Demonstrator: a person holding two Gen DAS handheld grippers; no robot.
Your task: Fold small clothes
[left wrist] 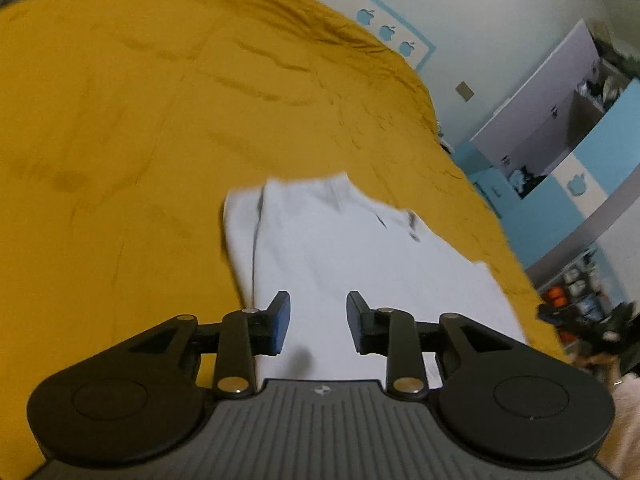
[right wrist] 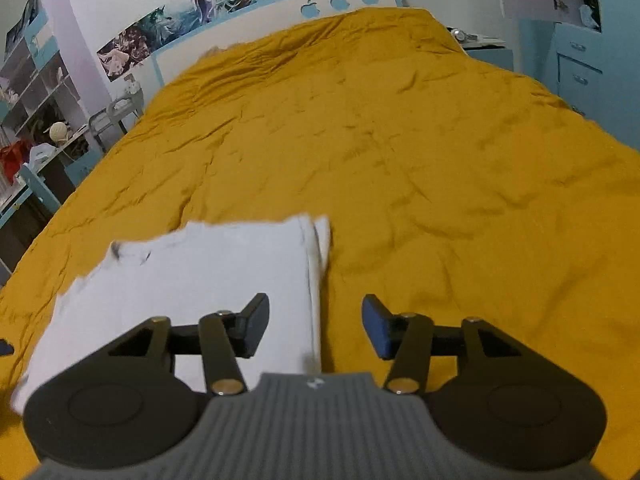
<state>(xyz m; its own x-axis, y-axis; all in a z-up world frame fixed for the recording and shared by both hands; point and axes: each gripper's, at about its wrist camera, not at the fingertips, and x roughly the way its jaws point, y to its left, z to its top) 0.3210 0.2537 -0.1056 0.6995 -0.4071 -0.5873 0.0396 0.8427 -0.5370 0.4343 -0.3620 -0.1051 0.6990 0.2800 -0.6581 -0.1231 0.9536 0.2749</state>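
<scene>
A white garment (left wrist: 340,248) lies folded flat on the mustard-yellow bed cover (left wrist: 120,120). My left gripper (left wrist: 318,312) hovers above the garment's near part, open, with nothing between its fingers. In the right wrist view the same white garment (right wrist: 208,272) lies at lower left, its folded edge running down past the left finger. My right gripper (right wrist: 314,316) is open over that right edge, with only cloth and bed cover (right wrist: 400,140) showing through the gap. Neither gripper holds the cloth.
The bed's white and blue headboard (right wrist: 340,0) with apple cut-outs stands against the far wall. Blue cabinets (right wrist: 580,68) flank the bed's right side, and shelves (right wrist: 36,92) with clutter and a small cart stand at its left. Posters hang on the wall.
</scene>
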